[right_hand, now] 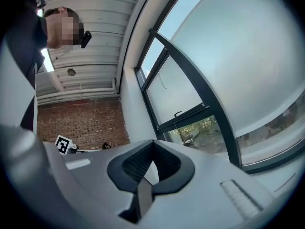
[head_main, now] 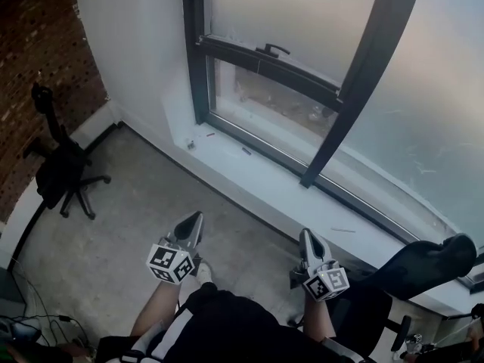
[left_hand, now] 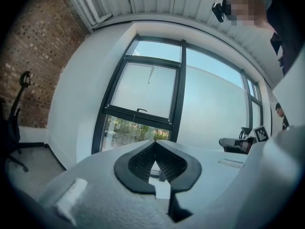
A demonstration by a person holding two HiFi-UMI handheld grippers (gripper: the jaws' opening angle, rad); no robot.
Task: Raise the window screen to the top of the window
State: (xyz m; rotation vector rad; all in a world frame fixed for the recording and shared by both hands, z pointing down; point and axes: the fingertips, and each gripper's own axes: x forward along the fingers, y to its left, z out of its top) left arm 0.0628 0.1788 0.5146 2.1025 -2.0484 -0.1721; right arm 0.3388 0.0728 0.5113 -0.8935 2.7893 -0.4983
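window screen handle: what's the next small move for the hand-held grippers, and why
Probably step closer and bring the right hand-held gripper toward the handle at the window screen's lower edge, opening its jaws on the way. It and the left hand-held gripper are both shut, empty and well short of the window.

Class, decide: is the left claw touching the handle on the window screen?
Apart. The head view shows the left claw over the floor, with the sill between it and the handle.
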